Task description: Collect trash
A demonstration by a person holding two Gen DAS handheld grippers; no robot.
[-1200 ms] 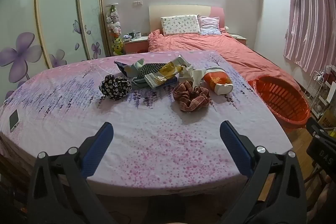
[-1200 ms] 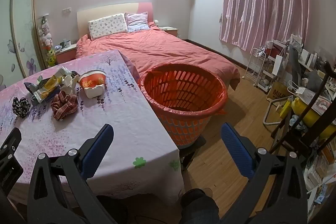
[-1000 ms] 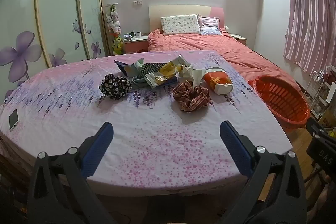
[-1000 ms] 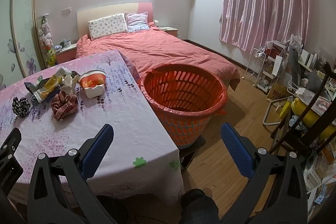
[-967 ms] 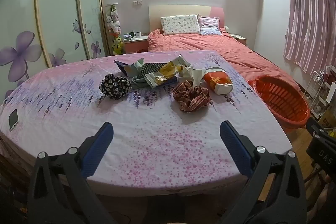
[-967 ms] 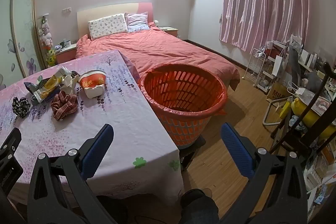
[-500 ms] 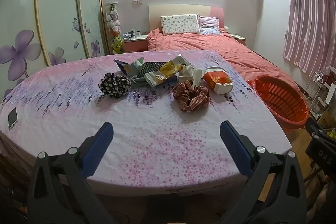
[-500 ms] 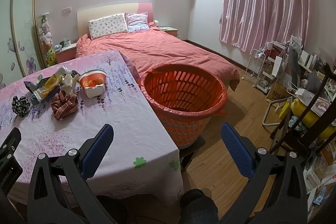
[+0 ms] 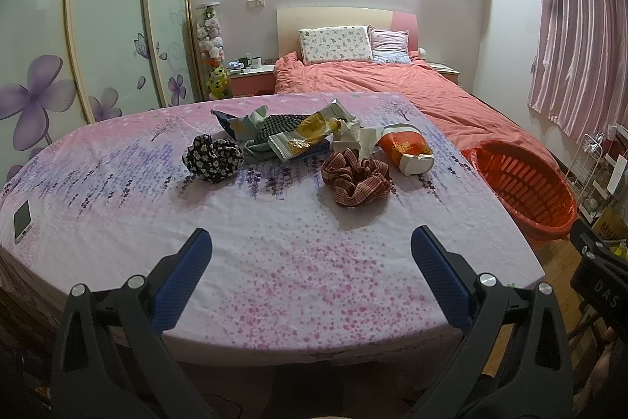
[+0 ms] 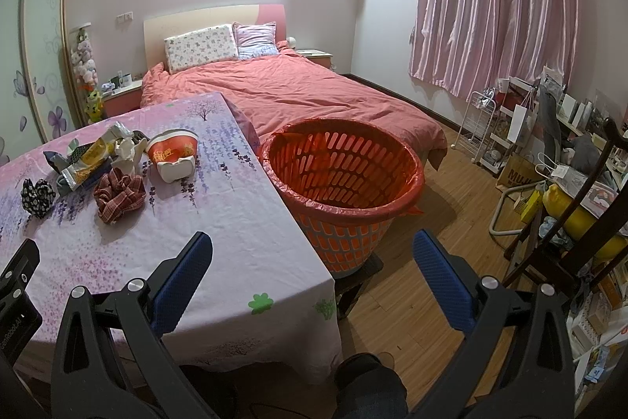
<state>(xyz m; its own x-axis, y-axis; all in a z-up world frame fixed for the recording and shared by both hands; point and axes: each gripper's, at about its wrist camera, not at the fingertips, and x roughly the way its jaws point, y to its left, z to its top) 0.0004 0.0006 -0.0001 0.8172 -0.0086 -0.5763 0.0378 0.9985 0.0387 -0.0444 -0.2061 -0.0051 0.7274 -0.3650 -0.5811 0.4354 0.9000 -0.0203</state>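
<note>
Start of collection: left gripper [image 9: 310,262] and right gripper [image 10: 312,264], jaws wide and empty. Next, reach the wrapper [image 9: 310,136] beyond the checked scrunchie [image 9: 355,179], then the basket [image 10: 341,163].

2 scrunchies [image 9: 355,177], 1 noodle cup [image 9: 408,149], 1 orange basket [image 10: 341,179], 1 phone [image 9: 22,221]

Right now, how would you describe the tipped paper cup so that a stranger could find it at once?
Start at the table with the pink flowered cloth and go to the heap of wrappers at its far side. The paper cup lies on its side at the end of the heap nearest the orange basket. It is the only rigid thing there, orange-red with a white rim.
</note>
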